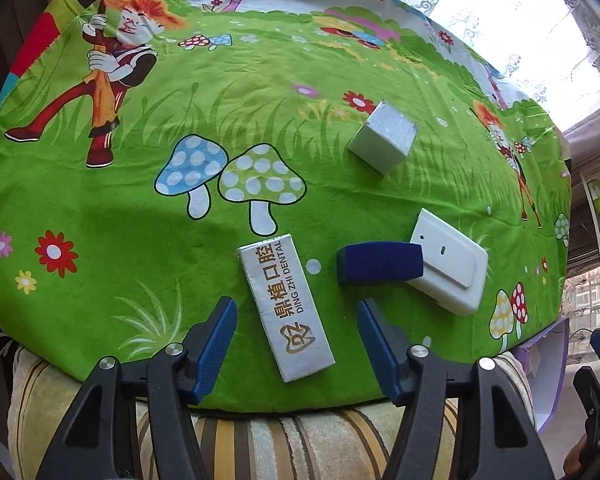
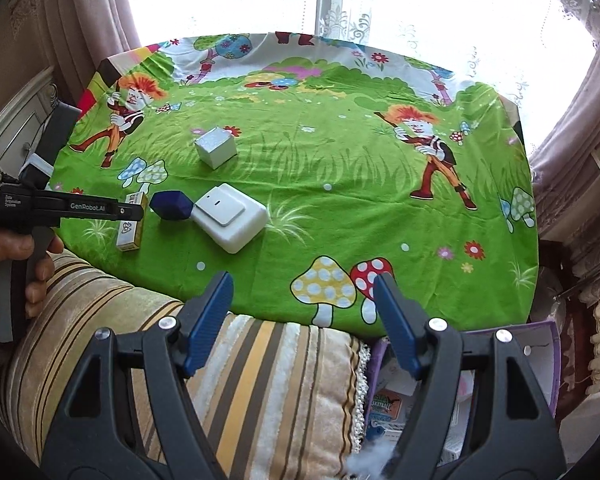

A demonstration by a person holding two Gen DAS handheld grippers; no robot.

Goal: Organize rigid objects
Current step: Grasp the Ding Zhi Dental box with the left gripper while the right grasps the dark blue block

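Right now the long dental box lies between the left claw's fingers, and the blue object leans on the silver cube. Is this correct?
Not quite. The blue object touches the white device, not the silver cube, which sits apart; the left wrist view shows this. The dental box does lie between the left claw's fingers.

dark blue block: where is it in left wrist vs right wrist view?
Left wrist: dark blue block sits right of centre, just above the right fingertip, its right end against the white wall switch.
Right wrist: dark blue block sits left of centre, touching the switch's left side.
Shared landmark: the white wall switch.
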